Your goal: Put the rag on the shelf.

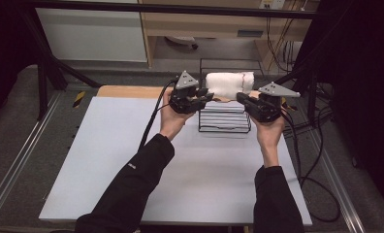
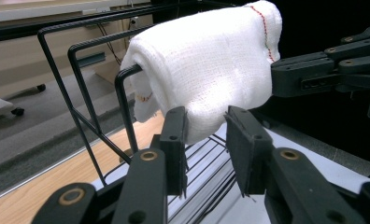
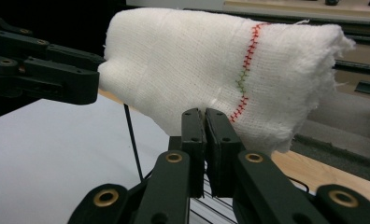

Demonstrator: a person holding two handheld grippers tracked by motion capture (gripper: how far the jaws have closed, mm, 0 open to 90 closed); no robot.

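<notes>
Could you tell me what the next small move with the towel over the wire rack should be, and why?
Probably the left hand-held gripper should close on the towel's lower edge. Its jaws stand apart with the cloth between them, not pressed, while the right hand-held gripper is already pinched shut on the other end. The towel hangs bunched over the wire rack, so both ends need holding before it is spread.

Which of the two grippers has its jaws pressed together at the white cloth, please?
The right gripper: its jaws meet at the lower edge of the white cloth. The left gripper differs: a clear gap stands between its jaws beneath the cloth.
</notes>
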